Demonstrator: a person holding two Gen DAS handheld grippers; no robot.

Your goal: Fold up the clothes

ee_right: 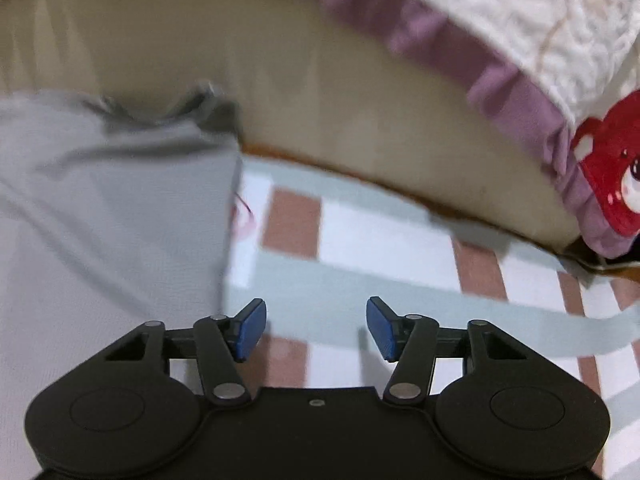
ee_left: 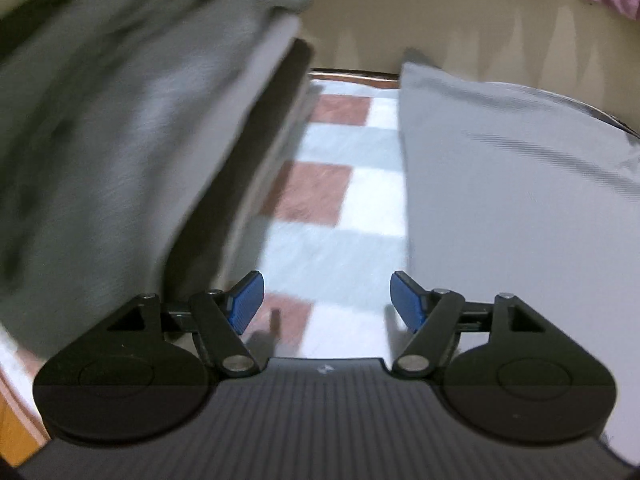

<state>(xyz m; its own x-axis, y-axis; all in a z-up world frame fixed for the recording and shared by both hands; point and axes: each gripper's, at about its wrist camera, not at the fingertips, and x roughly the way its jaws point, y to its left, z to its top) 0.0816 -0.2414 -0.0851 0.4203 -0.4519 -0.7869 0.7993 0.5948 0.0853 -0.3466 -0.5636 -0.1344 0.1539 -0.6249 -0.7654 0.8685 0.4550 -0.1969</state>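
Checkered worktop [ee_left: 320, 184] under both released tools, left tool [ee_left: 326, 300] and right tool [ee_right: 316, 328]; I'd pinch the grey shirt [ee_left: 500, 200] by its corners, evenly.

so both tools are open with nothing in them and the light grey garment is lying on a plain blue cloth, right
Not quite. The cloth under the light grey garment is checked, with reddish-brown, white and pale blue squares, not plain blue; the right wrist view shows this, and so does the left. The rest holds: the left tool and the right tool are both open with nothing between the pads.
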